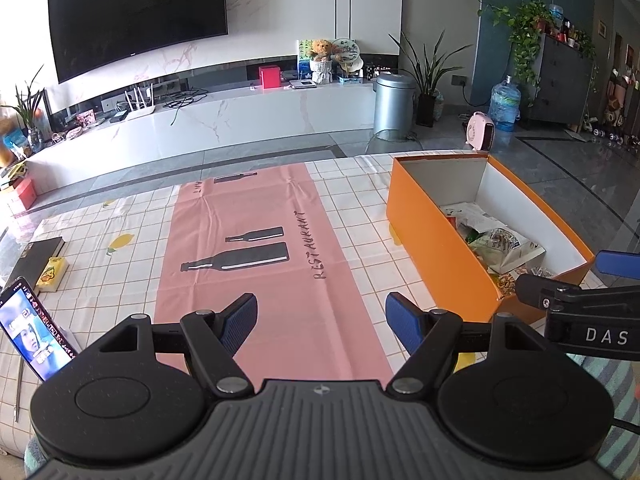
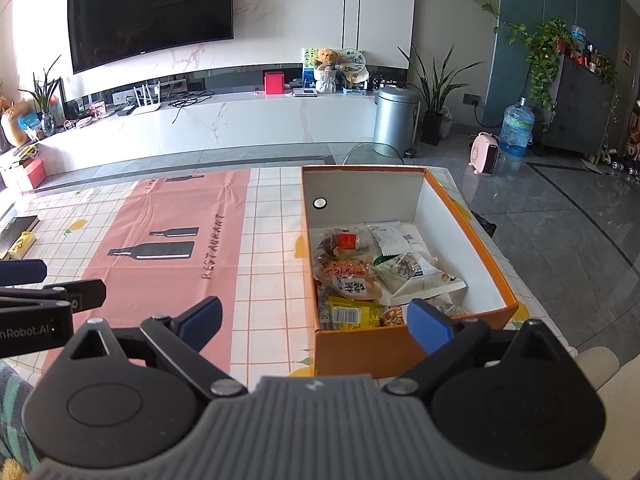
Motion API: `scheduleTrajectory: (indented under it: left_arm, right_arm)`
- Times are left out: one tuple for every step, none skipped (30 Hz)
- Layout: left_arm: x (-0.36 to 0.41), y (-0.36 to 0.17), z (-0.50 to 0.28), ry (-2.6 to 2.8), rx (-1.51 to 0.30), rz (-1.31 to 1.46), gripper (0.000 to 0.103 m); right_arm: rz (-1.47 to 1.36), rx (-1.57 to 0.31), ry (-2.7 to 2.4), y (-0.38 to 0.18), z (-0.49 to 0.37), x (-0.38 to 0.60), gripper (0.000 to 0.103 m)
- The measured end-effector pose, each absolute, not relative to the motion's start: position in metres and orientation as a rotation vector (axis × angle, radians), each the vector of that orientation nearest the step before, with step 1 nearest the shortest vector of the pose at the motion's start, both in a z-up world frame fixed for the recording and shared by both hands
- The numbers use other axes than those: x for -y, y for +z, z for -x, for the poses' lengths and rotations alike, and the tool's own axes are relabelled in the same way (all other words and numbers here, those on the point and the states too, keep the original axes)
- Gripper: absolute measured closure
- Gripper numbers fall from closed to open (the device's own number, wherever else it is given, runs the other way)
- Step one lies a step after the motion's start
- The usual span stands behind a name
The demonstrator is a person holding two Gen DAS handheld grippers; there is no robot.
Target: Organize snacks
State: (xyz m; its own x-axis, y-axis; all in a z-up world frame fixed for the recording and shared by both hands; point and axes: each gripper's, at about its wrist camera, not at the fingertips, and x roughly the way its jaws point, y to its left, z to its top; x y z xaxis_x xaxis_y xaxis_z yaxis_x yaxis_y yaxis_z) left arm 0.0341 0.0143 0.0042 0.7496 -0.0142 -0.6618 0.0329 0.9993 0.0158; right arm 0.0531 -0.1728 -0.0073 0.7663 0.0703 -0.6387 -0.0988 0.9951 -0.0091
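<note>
Orange box (image 2: 404,344) on table (image 2: 272,280), long axis running away from viewer; snack packets (image 2: 360,276) piled in its near half. Box directly ahead of right claw (image 2: 316,320), rightward of left claw (image 1: 322,322); right nearer. Both claws wide open, empty. Pink mat (image 1: 256,248) reads "RESTAURANT"; tool arms read "DAS", "nRobot.AI".

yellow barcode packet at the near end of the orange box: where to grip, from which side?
Probably from above, with the right gripper, which is open and nearest. The yellow barcode packet lies flat against the near wall of the orange box, so a sideways approach is blocked. Pinch its left edge or top seam, where no other snack overlaps it; its right end tucks under neighbouring packets.
</note>
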Motion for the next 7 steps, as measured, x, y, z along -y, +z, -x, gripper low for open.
scheduleTrajectory:
  left_arm:
    - [-0.0148, 0.0047, -0.0339, -0.024, -0.721, -0.026, 0.017]
    - [-0.0154, 0.0052, -0.0338, -0.022, -0.720, -0.025, 0.017]
    - [-0.0164, 0.0056, -0.0339, -0.020, -0.720, -0.023, 0.017]
    - [-0.0171, 0.0056, -0.0340, -0.019, -0.720, -0.018, 0.017]
    - [-0.0181, 0.0059, -0.0338, -0.018, -0.721, -0.011, 0.017]
    - [-0.0189, 0.0062, -0.0335, -0.015, -0.721, -0.007, 0.017]
    - [-0.0194, 0.0068, -0.0330, -0.011, -0.720, -0.008, 0.017]
  right_arm:
    - [0.043, -0.692, 0.092, -0.0074, -0.0533, 0.1725, 0.007]
    - [0.043, -0.692, 0.093, -0.0076, -0.0532, 0.1726, 0.007]
    - [0.043, -0.692, 0.094, -0.0074, -0.0531, 0.1722, 0.007]
    - [0.044, -0.691, 0.096, -0.0073, -0.0528, 0.1718, 0.007]
    - [0.045, -0.691, 0.097, -0.0074, -0.0528, 0.1713, 0.007]
    - [0.046, -0.692, 0.098, -0.0075, -0.0530, 0.1708, 0.007]
    - [0.046, -0.692, 0.099, -0.0075, -0.0529, 0.1706, 0.007]
